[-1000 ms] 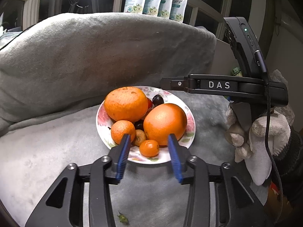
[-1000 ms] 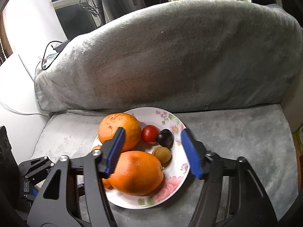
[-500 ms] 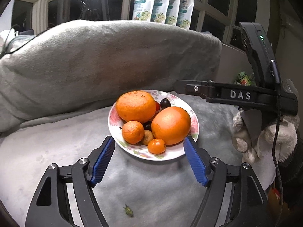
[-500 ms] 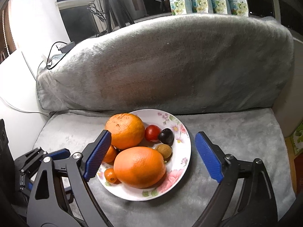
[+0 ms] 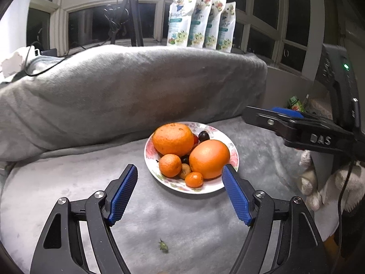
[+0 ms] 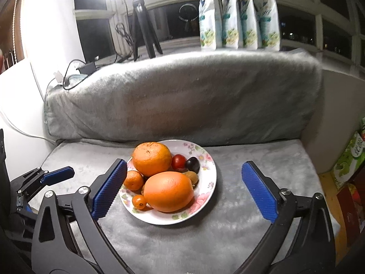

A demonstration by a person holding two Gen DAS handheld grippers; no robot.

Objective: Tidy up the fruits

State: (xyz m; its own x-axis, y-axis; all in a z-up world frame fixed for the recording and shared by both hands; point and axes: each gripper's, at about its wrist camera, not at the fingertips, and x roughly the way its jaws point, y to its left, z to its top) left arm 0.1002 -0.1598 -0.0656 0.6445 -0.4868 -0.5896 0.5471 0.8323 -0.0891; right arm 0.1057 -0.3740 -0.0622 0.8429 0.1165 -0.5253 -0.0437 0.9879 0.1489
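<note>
Grey plush blanket (image 5: 95,182) covers a sofa seat and the back cushion (image 5: 127,91) behind it; on the sill beyond stand four white pouches (image 5: 200,22) beside a black tripod (image 5: 134,13), with dark window panes behind. A small green scrap (image 5: 163,248) lies on the blanket close to the left tool.

A floral plate (image 6: 205,191) sits on the seat just in front of the cushion. It holds two large oranges, one at the back (image 6: 152,158) and one at the front (image 6: 168,191), touching each other. A mandarin (image 6: 133,180) and a tiny orange fruit (image 6: 139,202) lie on the plate's left side, and a red fruit (image 6: 178,161), a dark plum (image 6: 192,164) and a brownish fruit (image 6: 192,176) are tucked on the right.

The left tool (image 5: 179,194) is spread wide and empty, its blue pads touching nothing; the plate lies just ahead, between and beyond its fingertips. The right tool (image 6: 183,188) is likewise wide apart and empty, hovering with the plate framed between its pads. A white-gloved hand (image 5: 328,182) grips the right tool's handle.
</note>
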